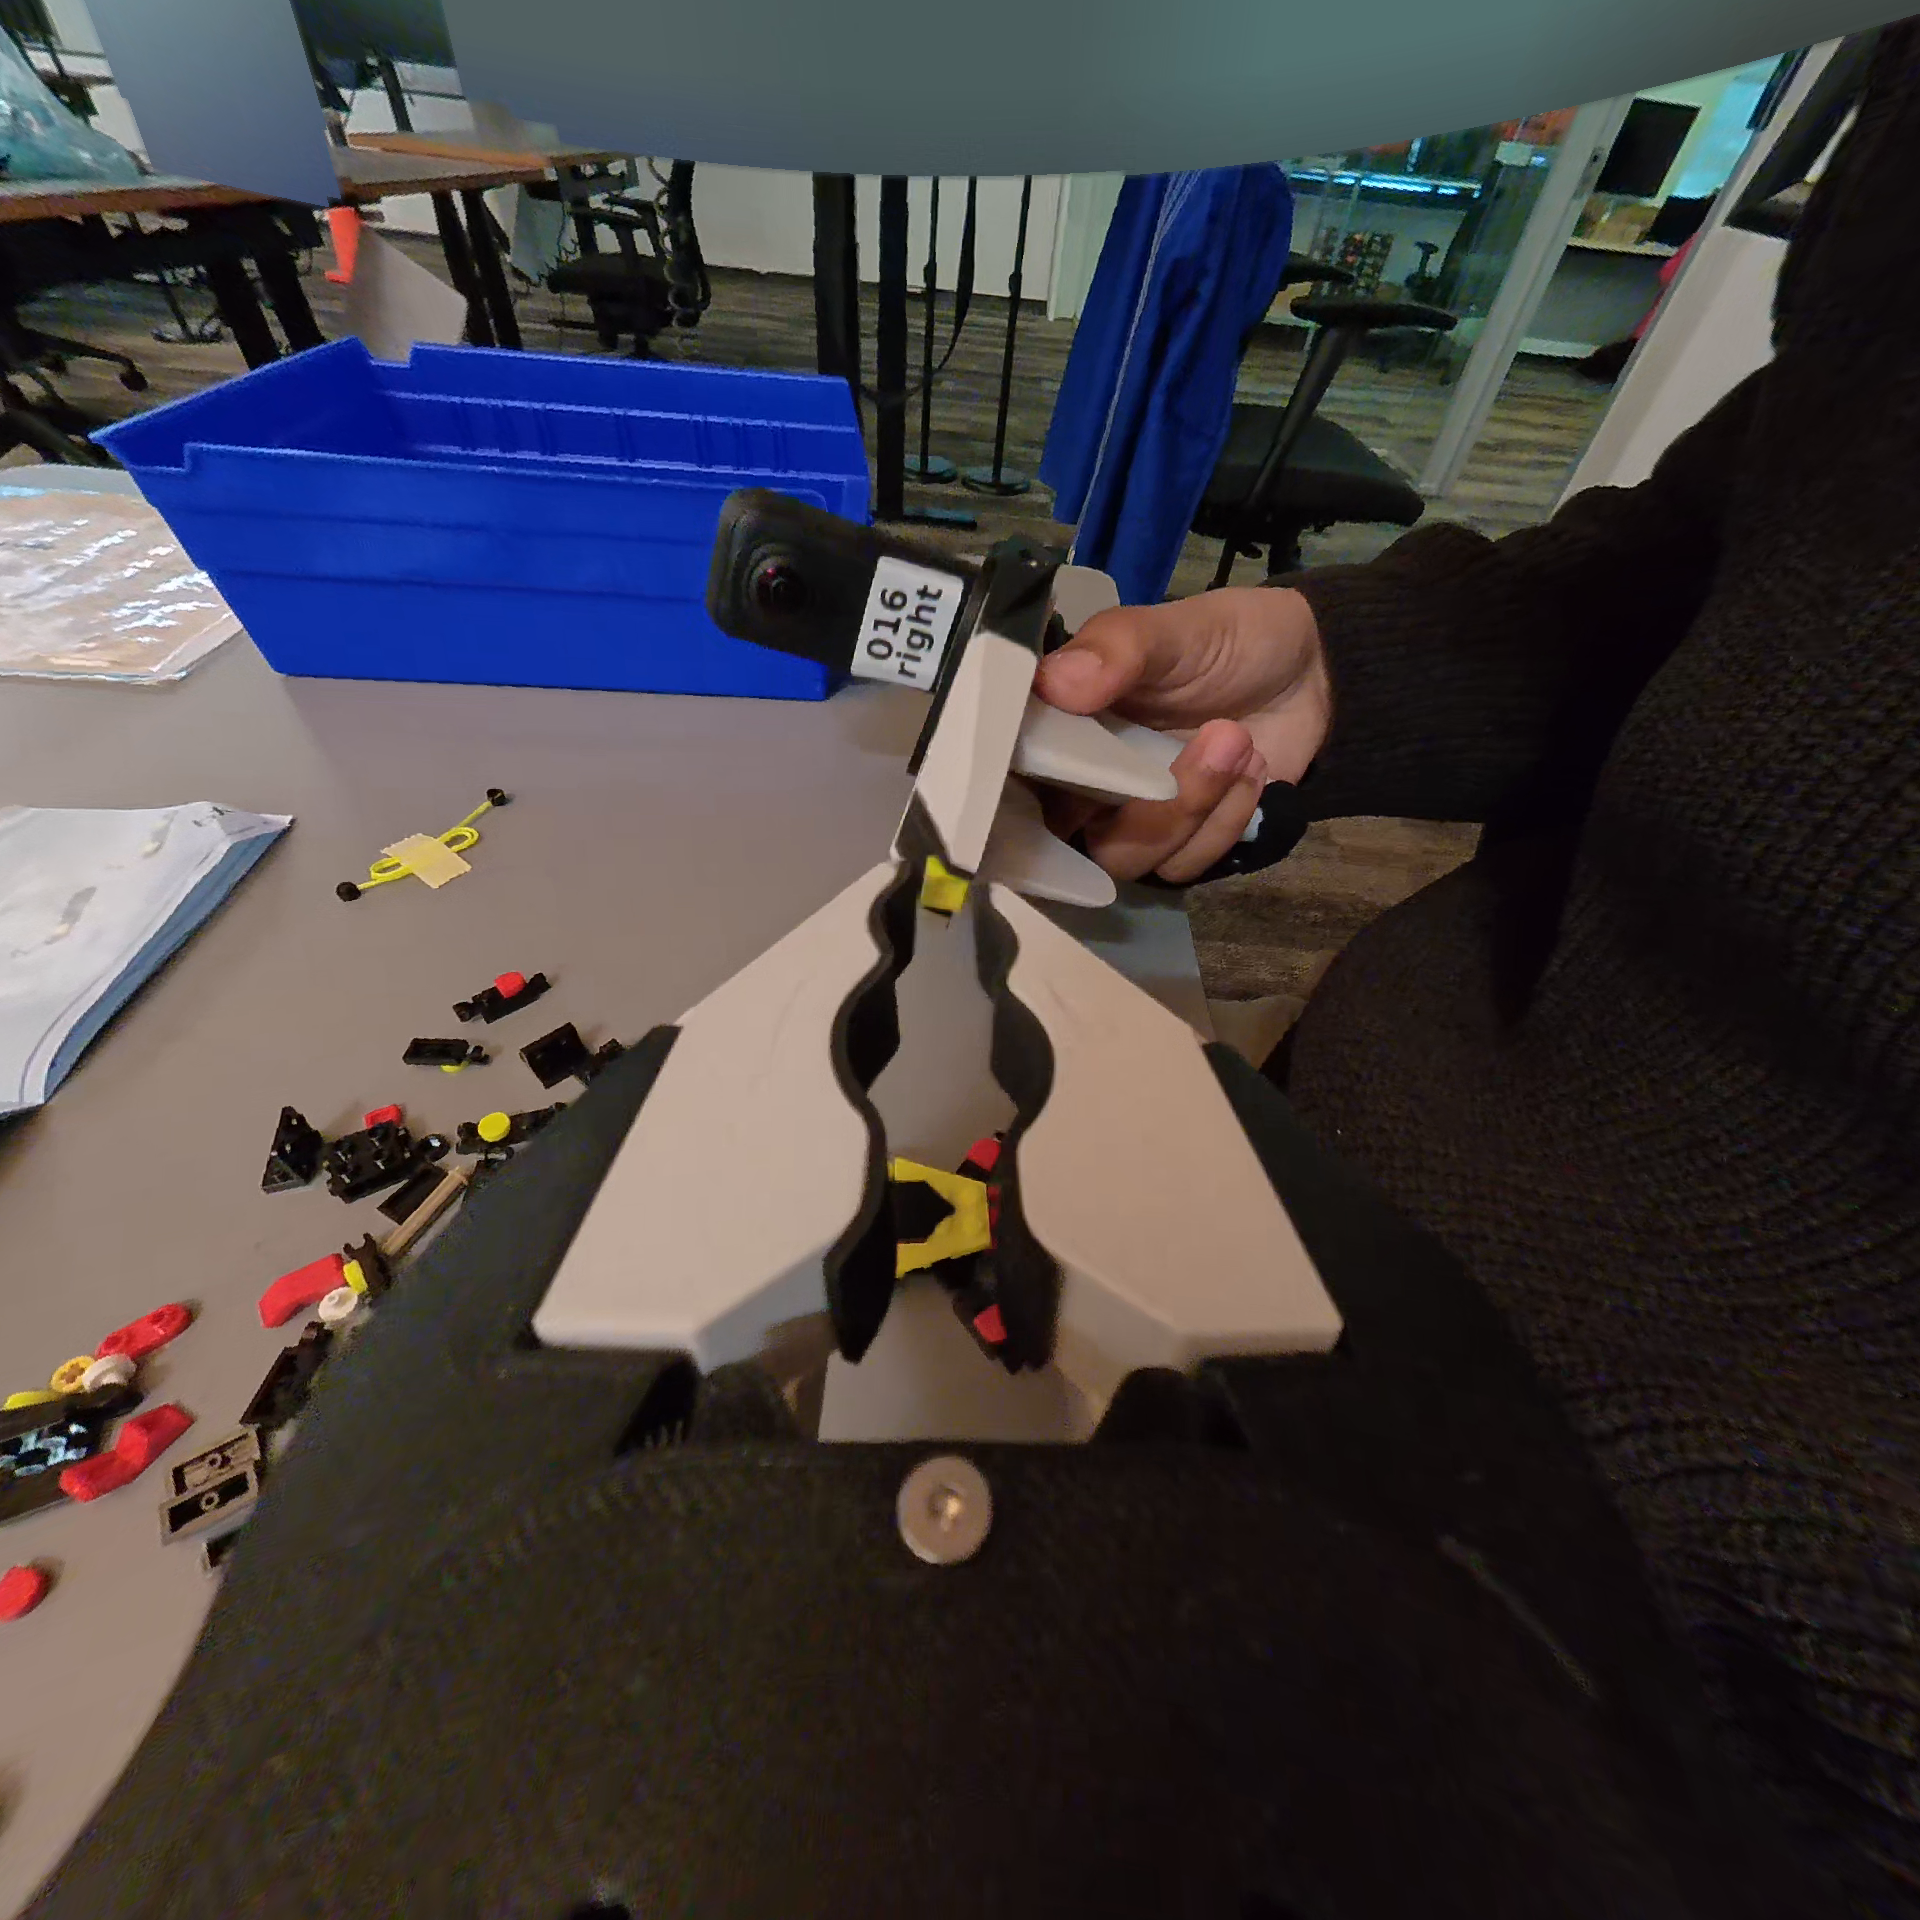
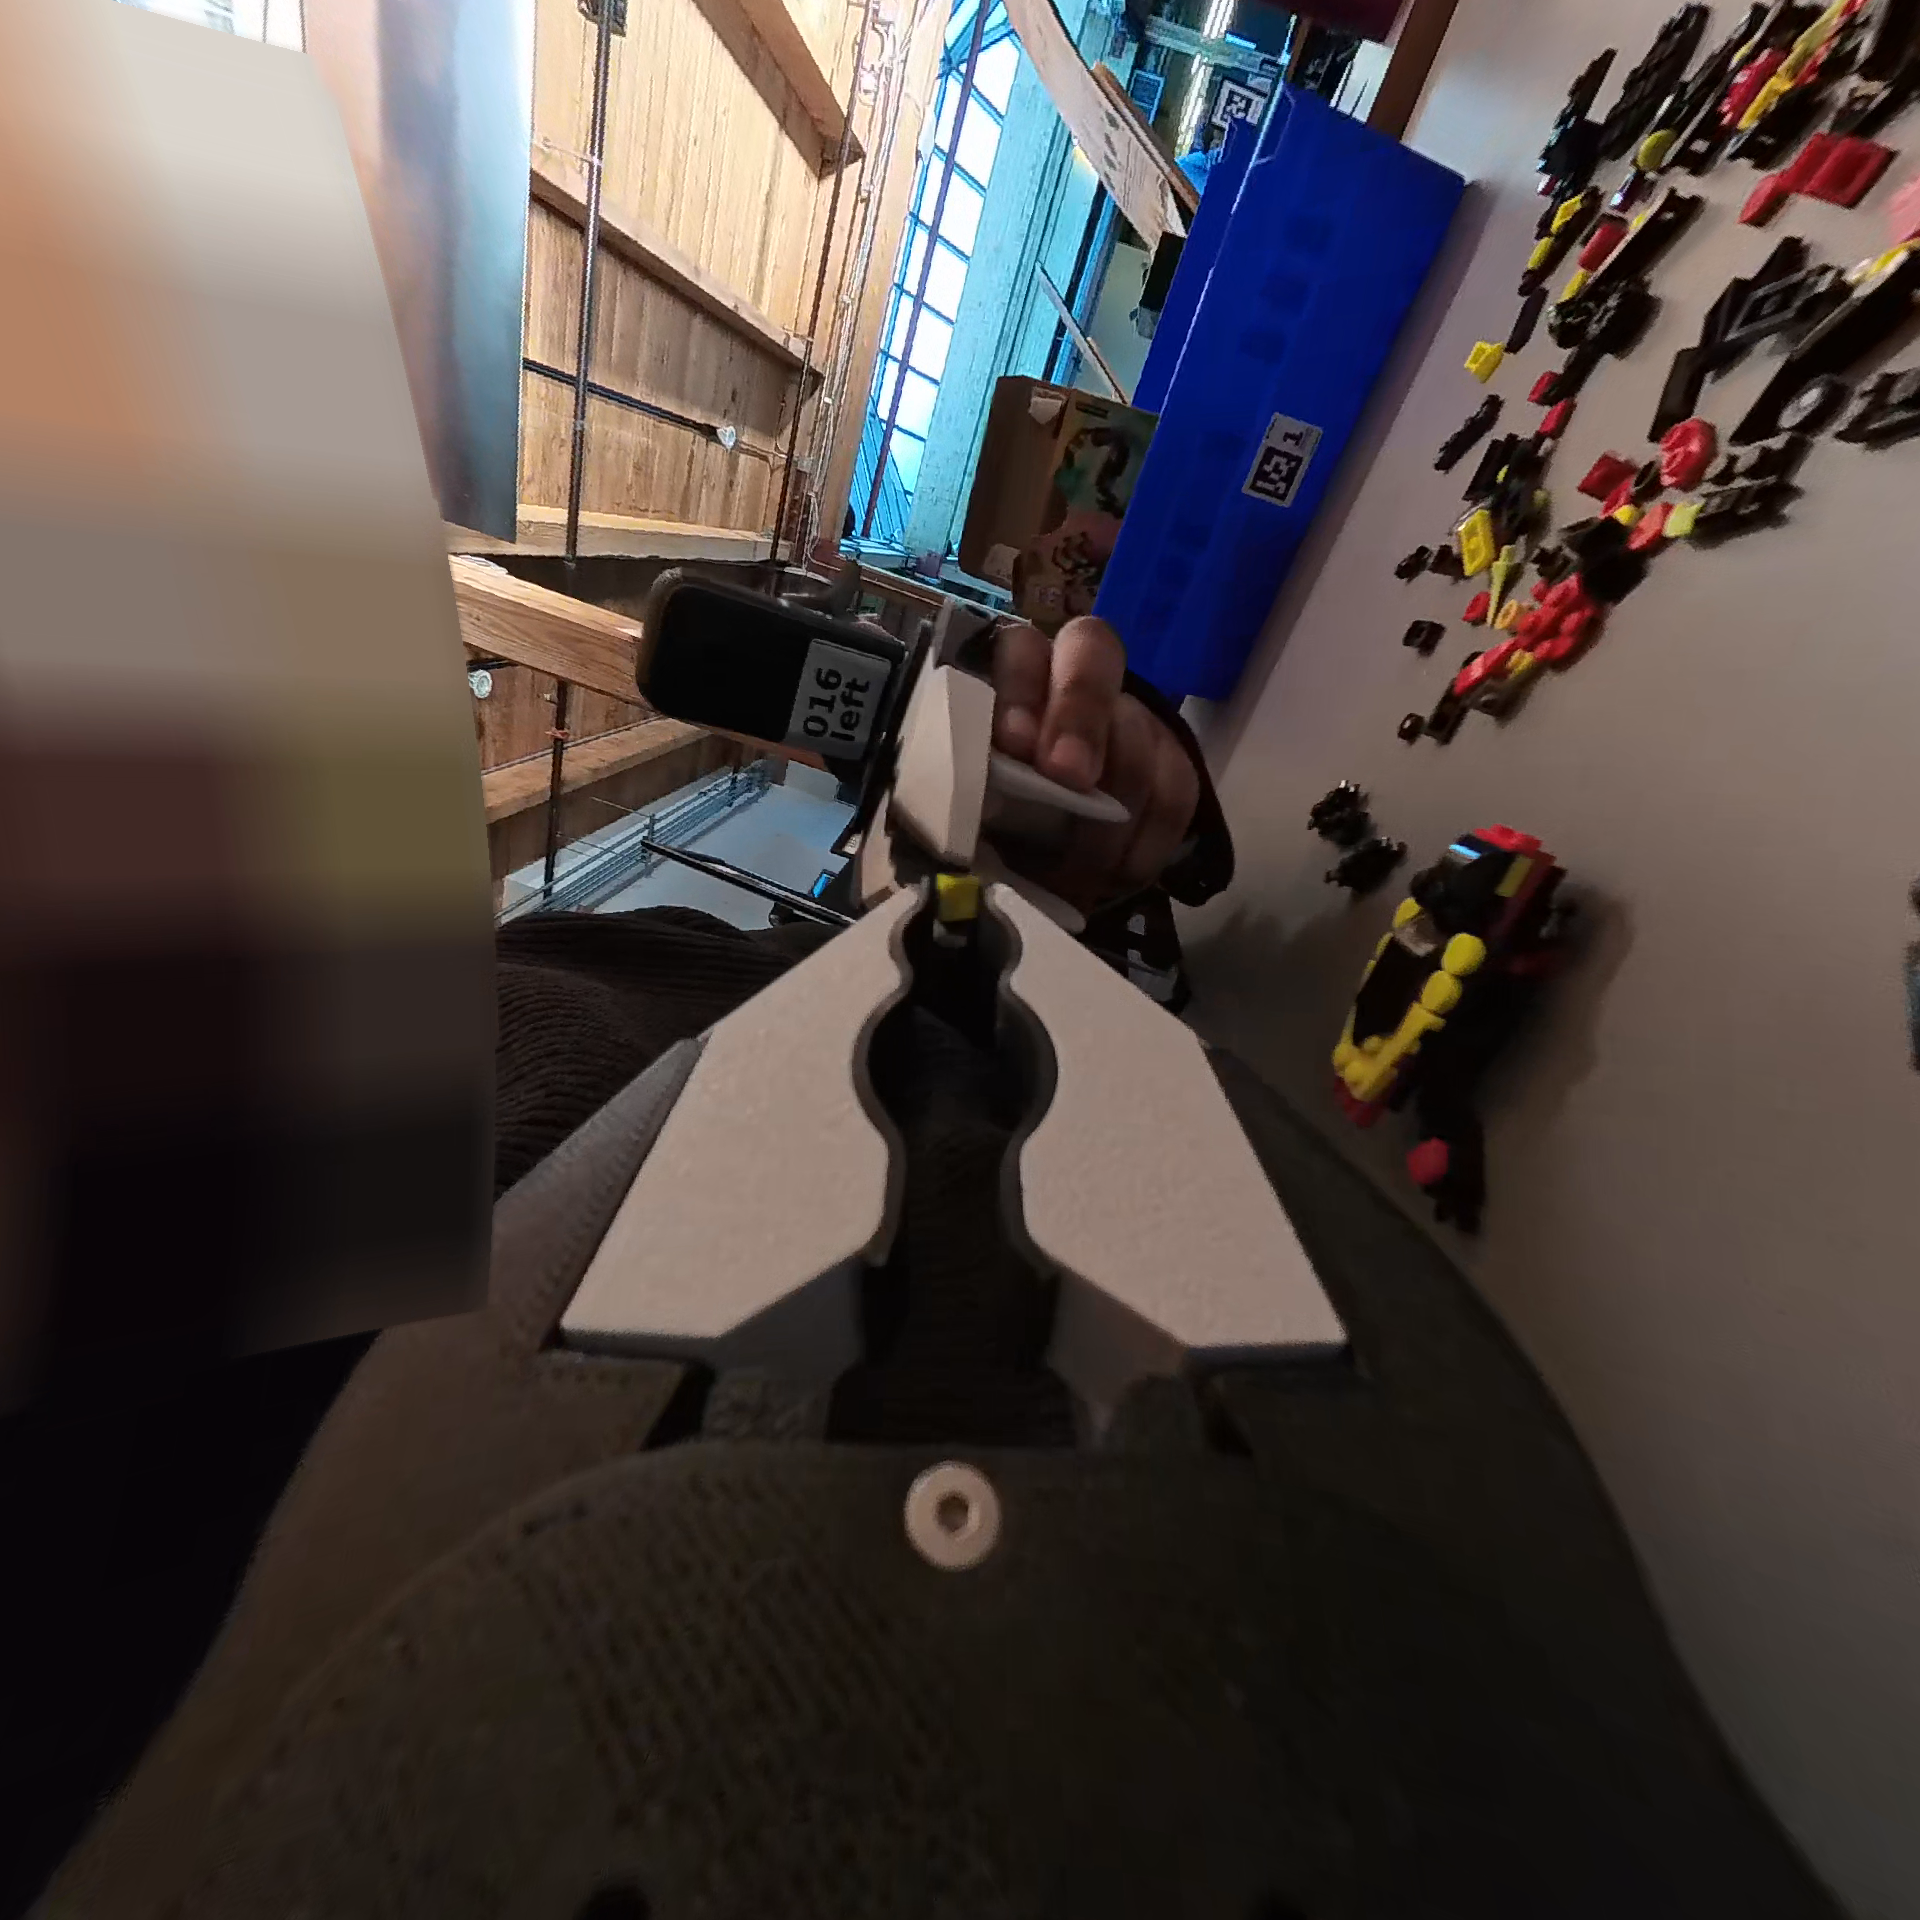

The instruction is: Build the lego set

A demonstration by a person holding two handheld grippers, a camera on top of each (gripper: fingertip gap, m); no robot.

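Blue bin [image 1: 499, 540] at the far edge of the grey table [image 1: 644, 790]; open on top, only its own blue inner walls on show; what lies deep inside hidden by the near wall. Small square black-and-white code sticker [image 2: 1283, 473] on the side of the bin. Brown cardboard box [image 2: 1060, 488] with a printed picture just behind the bin; shut, so cannot tell what is in it. Shiny clear bag [image 1: 94, 582] flat on the table just left of the bin; cannot tell what is in it.

White label [image 1: 904, 634] with dark print on the black camera of the right gripper [image 2: 956, 902], just in front of the bin's right end; same kind of white label [image 2: 842, 691] on the camera of the left gripper [image 1: 940, 883].

Tip to tip in the air, in front of the bin's right end, off the table edge; narrow jaws on both, each pair closed on one small yellow brick [image 1: 943, 885] from a different side. Hand [image 1: 1195, 727] around the right gripper's handle.

Nearer than the bin, on the table: thin booklet [image 1: 104, 935], yellow cord under a bit of tape [image 1: 421, 857], many loose black, red and yellow bricks [image 1: 364, 1143], and a part-built black, red and yellow toy car [image 2: 1455, 997].
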